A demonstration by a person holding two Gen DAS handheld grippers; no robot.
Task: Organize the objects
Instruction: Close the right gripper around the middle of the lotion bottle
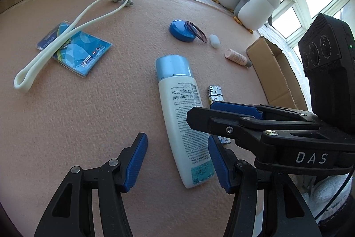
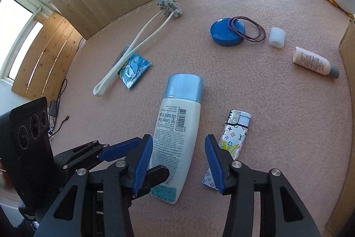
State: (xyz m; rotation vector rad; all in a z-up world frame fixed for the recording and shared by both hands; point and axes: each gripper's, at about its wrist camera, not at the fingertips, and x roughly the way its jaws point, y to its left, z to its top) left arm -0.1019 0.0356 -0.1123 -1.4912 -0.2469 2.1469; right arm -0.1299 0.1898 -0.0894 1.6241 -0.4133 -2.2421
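Bottle lay on the pink desk, between the right claw's wide jaws — ungripped. Left claw also wide. Cardboard box at two o'clock; nothing visibly sorted yet.

Two matching grippers in black plastic, built from hinged linkage arms with triangular cut-outs. Left gripper: ribbed blue pads on both fingers, round silver rivets at the pivots. Right gripper: same blue ribbed pads, same silver rivets, a small cross-head screw on the finger link, white "DAS" lettering on the body. Atop each, a boxy black camera block with three round lenses and a tiny green light. Thin black cable trailing off, over a white knitted glove or sleeve.
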